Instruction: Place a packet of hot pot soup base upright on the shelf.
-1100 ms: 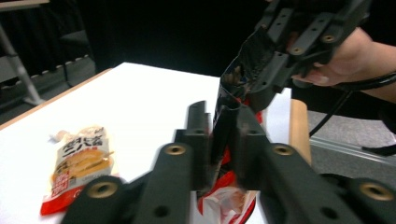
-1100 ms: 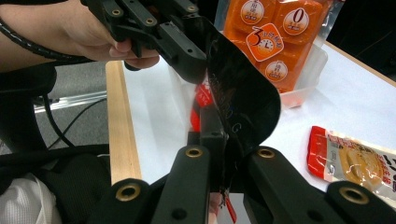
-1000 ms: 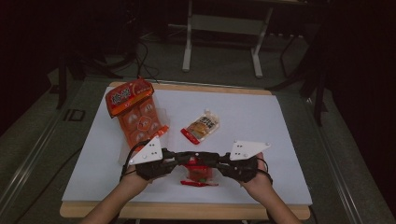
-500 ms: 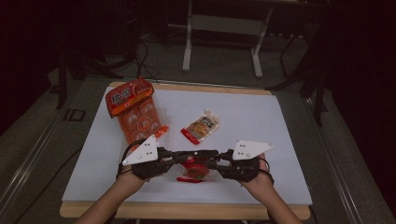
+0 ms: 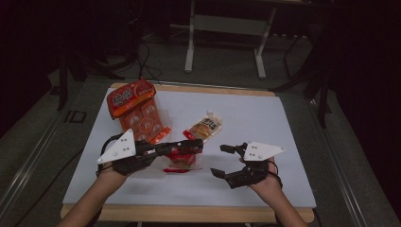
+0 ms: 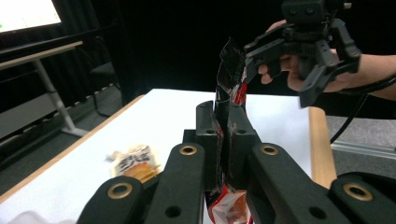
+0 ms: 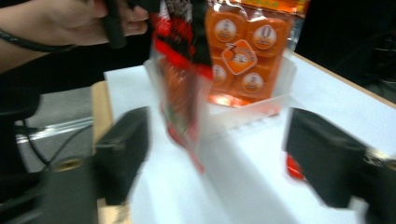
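Observation:
A small red and black snack packet (image 5: 183,160) hangs above the white table, with my left gripper (image 5: 197,145) shut on its top edge. In the left gripper view the jaws (image 6: 224,116) pinch the packet (image 6: 231,65), which sticks up between them. My right gripper (image 5: 222,161) stands open just right of the packet. Its jaws have just been opening and nothing is between its pads. In the right gripper view the packet (image 7: 182,79) dangles ahead of the spread jaws (image 7: 219,158).
A large orange multi-pack bag (image 5: 135,109) lies at the back left of the white table top (image 5: 283,123). A small beige pouch (image 5: 205,126) lies at mid-table. A thin red strip (image 5: 176,169) rests under the packet. The wooden table edge (image 5: 189,213) runs along the front.
The right gripper has opened, let go of the packet and drawn off to the right. The left gripper has risen a little with the packet.

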